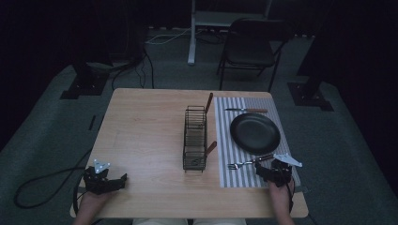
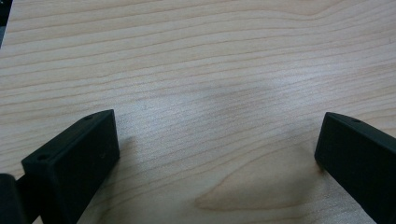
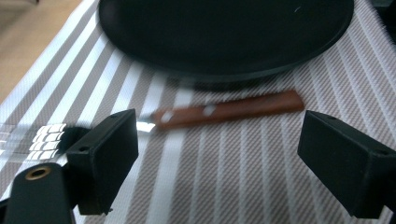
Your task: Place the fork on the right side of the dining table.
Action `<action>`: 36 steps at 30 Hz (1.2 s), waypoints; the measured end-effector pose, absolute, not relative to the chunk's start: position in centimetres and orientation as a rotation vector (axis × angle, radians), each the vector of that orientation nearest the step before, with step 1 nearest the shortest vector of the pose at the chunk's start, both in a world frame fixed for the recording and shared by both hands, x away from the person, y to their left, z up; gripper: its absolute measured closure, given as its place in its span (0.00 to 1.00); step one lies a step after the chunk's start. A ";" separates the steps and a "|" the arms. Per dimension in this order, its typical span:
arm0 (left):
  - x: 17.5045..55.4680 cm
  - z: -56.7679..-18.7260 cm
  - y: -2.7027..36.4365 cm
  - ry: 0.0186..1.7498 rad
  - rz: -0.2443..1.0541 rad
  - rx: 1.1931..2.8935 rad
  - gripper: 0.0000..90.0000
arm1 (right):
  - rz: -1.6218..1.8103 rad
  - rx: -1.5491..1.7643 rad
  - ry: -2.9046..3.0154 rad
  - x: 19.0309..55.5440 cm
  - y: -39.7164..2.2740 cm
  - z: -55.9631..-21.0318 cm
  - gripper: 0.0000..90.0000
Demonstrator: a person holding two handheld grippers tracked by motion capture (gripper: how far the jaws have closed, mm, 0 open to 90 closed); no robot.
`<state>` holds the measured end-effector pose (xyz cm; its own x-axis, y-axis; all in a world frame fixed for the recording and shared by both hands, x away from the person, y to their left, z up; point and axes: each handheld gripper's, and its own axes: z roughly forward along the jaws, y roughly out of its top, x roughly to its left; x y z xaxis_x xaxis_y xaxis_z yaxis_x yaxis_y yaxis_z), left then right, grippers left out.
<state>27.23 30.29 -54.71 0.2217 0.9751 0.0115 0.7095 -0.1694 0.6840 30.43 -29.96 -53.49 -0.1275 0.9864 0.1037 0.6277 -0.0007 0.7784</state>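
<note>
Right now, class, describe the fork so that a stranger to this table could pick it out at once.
Find the striped placemat on the wooden table's right half. The fork lies on it just below the black plate, in front of the right hand-held gripper. Unlike the knife beyond the plate, it has tines.

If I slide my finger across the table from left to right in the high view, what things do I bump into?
Left tool → wire cutlery rack → fork on the striped placemat → right tool, open just behind the fork's handle.
</note>
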 end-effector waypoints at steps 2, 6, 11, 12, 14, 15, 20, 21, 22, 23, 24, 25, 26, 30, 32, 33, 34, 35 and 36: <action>27.2 -54.7 30.3 1.547 0.625 1.949 0.00 | 0.980 1.673 1.804 31.2 -30.5 -53.3 0.14; 27.2 -54.7 30.3 1.548 0.625 1.949 0.00 | 1.008 1.673 1.858 32.4 -30.5 -53.3 0.13; 27.2 -54.7 30.3 1.547 0.625 1.949 0.00 | 1.004 1.672 1.904 33.5 -30.3 -53.4 0.13; 27.2 -54.7 30.3 1.548 0.625 1.949 0.00 | 1.000 1.673 1.909 33.7 -30.2 -53.4 0.13; 27.2 -54.7 30.3 1.547 0.625 1.949 0.00 | 0.986 1.676 1.910 34.2 -30.3 -53.5 0.13; 27.2 -54.7 30.3 1.547 0.625 1.949 0.00 | 0.982 1.677 1.907 34.3 -30.4 -53.4 0.13; 27.2 -54.7 30.3 1.547 0.625 1.949 0.00 | 0.964 1.715 1.878 34.5 -30.8 -53.7 0.13; 27.2 -54.7 30.3 1.547 0.625 1.949 0.00 | 0.960 1.714 1.869 34.5 -30.8 -53.7 0.13; 27.2 -54.7 30.3 1.547 0.625 1.949 0.00 | 0.955 1.713 1.864 34.5 -30.8 -53.7 0.13; 27.2 -54.7 30.3 1.547 0.625 1.949 0.00 | 0.952 1.715 1.861 34.5 -30.8 -53.7 0.13; 27.2 -54.7 30.3 1.547 0.625 1.949 0.00 | 0.942 1.717 1.855 34.5 -30.7 -53.7 0.13; 27.2 -54.7 30.3 1.547 0.625 1.949 0.00 | 0.930 1.715 1.850 34.5 -30.6 -53.8 0.13; 27.2 -54.7 30.3 1.547 0.625 1.949 0.00 | 0.917 1.705 1.849 34.5 -30.5 -53.8 0.13; 27.2 -54.7 30.3 1.547 0.625 1.949 0.00 | 0.883 1.687 1.847 34.4 -30.2 -53.9 0.13; 27.2 -54.7 30.3 1.547 0.625 1.949 0.00 | 0.883 1.685 1.845 34.4 -30.0 -53.9 0.13; 27.2 -54.7 30.3 1.547 0.625 1.949 0.00 | 0.876 1.673 1.849 34.4 -29.9 -54.0 0.13; 27.2 -54.7 30.3 1.547 0.625 1.949 0.00 | 0.865 1.659 1.848 34.2 -29.7 -54.1 0.13; 27.2 -54.7 30.3 1.547 0.625 1.949 0.00 | 0.857 1.649 1.849 34.2 -29.6 -54.1 0.13; 27.2 -54.7 30.3 1.547 0.625 1.950 0.00 | 0.849 1.639 1.847 34.1 -29.5 -54.2 0.13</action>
<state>27.23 30.29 -54.71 0.2224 0.9749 0.0121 0.7099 -0.1704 0.6833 34.08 -29.51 -54.21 -0.1286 0.9914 0.0224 0.6627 0.0691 0.7457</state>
